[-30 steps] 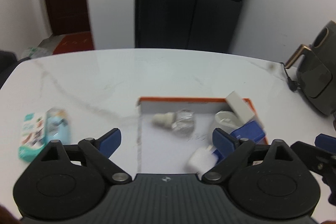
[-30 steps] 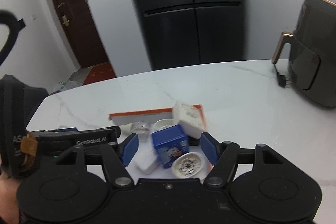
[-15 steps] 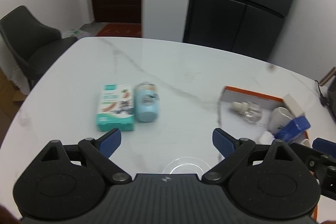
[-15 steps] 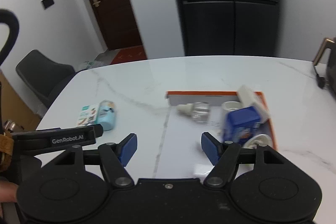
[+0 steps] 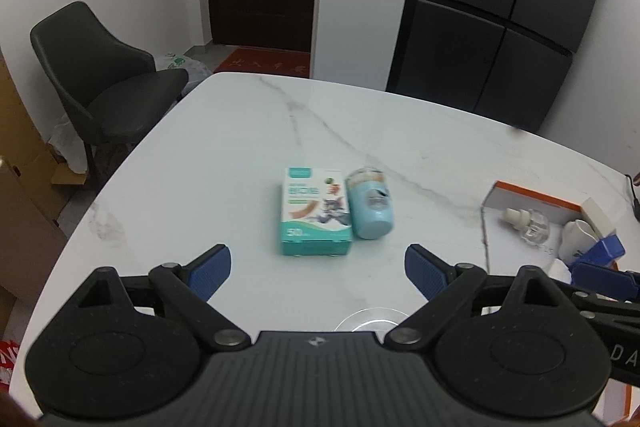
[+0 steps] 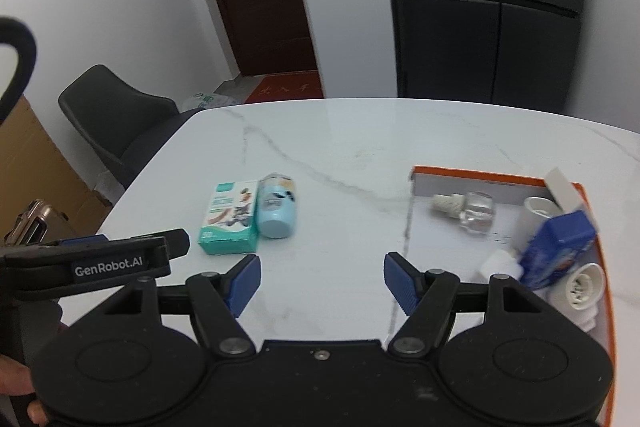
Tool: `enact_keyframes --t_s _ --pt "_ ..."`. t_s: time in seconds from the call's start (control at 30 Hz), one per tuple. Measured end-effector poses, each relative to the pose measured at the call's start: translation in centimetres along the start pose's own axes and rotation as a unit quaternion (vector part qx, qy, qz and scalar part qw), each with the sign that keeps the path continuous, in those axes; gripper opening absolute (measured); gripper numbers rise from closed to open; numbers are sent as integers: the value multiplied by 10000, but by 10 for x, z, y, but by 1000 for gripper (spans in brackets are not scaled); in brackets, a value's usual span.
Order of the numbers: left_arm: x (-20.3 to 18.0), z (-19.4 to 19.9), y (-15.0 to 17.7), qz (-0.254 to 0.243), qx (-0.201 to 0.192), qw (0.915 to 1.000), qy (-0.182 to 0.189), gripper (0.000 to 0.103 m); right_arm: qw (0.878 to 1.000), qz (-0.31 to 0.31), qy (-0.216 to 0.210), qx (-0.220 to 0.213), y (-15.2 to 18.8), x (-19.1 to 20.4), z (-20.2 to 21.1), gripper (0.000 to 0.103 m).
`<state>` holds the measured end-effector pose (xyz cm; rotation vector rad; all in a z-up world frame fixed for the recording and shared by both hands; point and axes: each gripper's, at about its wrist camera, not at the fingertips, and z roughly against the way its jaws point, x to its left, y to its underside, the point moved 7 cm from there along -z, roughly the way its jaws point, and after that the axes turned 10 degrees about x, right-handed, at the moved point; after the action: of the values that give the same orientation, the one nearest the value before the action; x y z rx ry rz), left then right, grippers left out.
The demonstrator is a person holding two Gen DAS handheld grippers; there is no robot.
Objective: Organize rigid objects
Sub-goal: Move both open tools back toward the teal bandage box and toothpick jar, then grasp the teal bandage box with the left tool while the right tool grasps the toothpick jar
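Right wrist view alone shows whole orange-rimmed tray [image 6: 496,179] at counter [image 6: 360,147] right: clear bottle [image 6: 466,207] lying down, blue box [image 6: 558,247] tilted, white pieces beside it. Left wrist view crops tray but shows faint glass disc [image 5: 370,319] near camera. Teal box [image 5: 314,211] lies flat mid-counter, pale blue can [image 5: 370,207] on its side touching it. Left hand-held gripper [image 5: 318,267] and right hand-held gripper [image 6: 322,277]: jaws spread wide, empty.
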<state>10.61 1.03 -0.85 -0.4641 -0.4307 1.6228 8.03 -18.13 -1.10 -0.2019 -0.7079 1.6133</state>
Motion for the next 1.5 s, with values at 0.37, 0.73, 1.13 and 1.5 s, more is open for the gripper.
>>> enact_keyframes --t_s 0.37,0.73,1.13,1.5 --pt "28 -27 -9 61 176 9998 -7 96 9999 32 -10 97 -8 26 -24 82" --pt "23 -100 -35 71 501 9986 146 97 9993 -266 116 218 -6 15 -48 82" --pt "20 -152 -49 -53 644 9979 98 97 9972 -561 345 346 2 -9 -67 82" --pt "29 -147 -39 -513 495 9973 163 71 9982 -372 266 388 -12 5 -94 82"
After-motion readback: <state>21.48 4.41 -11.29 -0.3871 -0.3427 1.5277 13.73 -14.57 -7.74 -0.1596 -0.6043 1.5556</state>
